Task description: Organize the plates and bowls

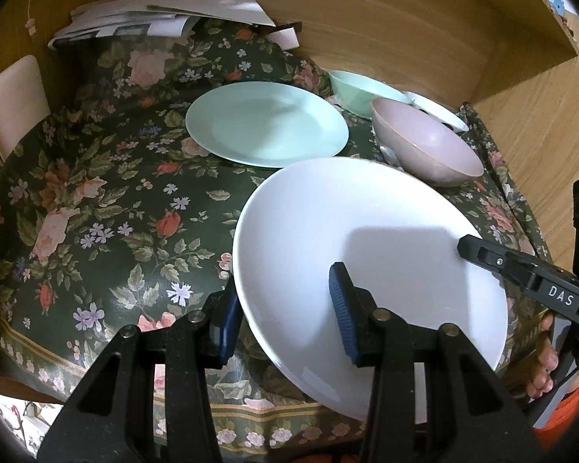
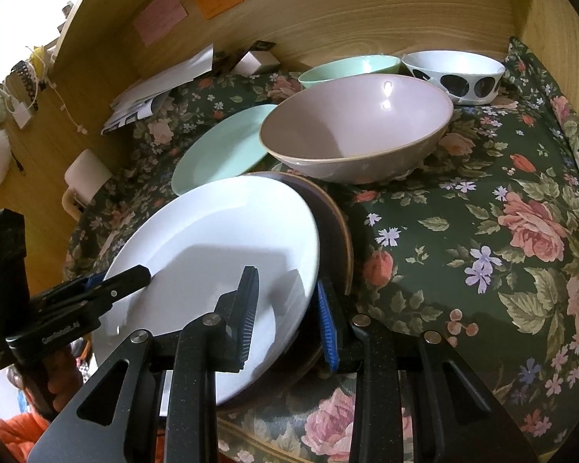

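Left wrist view: the left gripper (image 1: 285,310) straddled the near left rim of the white plate (image 1: 370,270), one pad under the edge, one on the plate's face; clenched on that rim.
Right wrist view: the right gripper (image 2: 287,320) was clamped on the right rim of the white plate (image 2: 212,254), which lay on a dark brown plate (image 2: 337,231) whose edge showed beside it.
Plate position: lower centre of both frames, tilted, over the floral tablecloth (image 1: 108,208).
Mint plate (image 1: 266,123): flat on the cloth, above the white plate, apart from it.
Pink bowl (image 2: 357,123): upright, upper centre of the right view.
Mint bowl (image 2: 349,67): behind the pink bowl.
Spotted bowl (image 2: 453,73): upper right, near the wooden wall (image 2: 366,11).
Papers (image 1: 154,19): upper left, against the wall.
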The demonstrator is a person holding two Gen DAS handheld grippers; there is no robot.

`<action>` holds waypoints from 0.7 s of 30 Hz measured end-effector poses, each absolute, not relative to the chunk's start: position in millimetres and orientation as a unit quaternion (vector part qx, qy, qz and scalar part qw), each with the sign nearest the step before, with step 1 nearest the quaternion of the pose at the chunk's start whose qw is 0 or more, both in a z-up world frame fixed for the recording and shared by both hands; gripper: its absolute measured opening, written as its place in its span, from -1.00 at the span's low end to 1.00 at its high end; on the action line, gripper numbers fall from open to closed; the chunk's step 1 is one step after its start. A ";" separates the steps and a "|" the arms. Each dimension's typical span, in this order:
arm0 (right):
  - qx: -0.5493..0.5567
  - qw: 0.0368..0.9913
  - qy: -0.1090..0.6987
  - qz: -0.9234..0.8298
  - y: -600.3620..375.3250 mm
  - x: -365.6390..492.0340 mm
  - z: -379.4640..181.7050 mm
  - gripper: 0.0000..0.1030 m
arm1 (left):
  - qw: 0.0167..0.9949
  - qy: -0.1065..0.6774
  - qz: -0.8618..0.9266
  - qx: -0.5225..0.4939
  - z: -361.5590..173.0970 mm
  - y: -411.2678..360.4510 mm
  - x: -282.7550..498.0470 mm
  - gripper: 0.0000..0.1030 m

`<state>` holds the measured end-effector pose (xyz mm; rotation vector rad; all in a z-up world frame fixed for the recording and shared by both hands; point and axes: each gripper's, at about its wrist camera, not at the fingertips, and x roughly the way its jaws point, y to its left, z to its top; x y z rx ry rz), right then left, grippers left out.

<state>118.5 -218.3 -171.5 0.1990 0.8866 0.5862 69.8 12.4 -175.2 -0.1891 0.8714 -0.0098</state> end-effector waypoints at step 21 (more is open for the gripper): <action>0.100 0.852 0.429 0.281 -222.5 124.3 -167.5 -0.42 | 0.898 0.434 -0.006 -0.077 -181.4 11.0 83.8 -0.15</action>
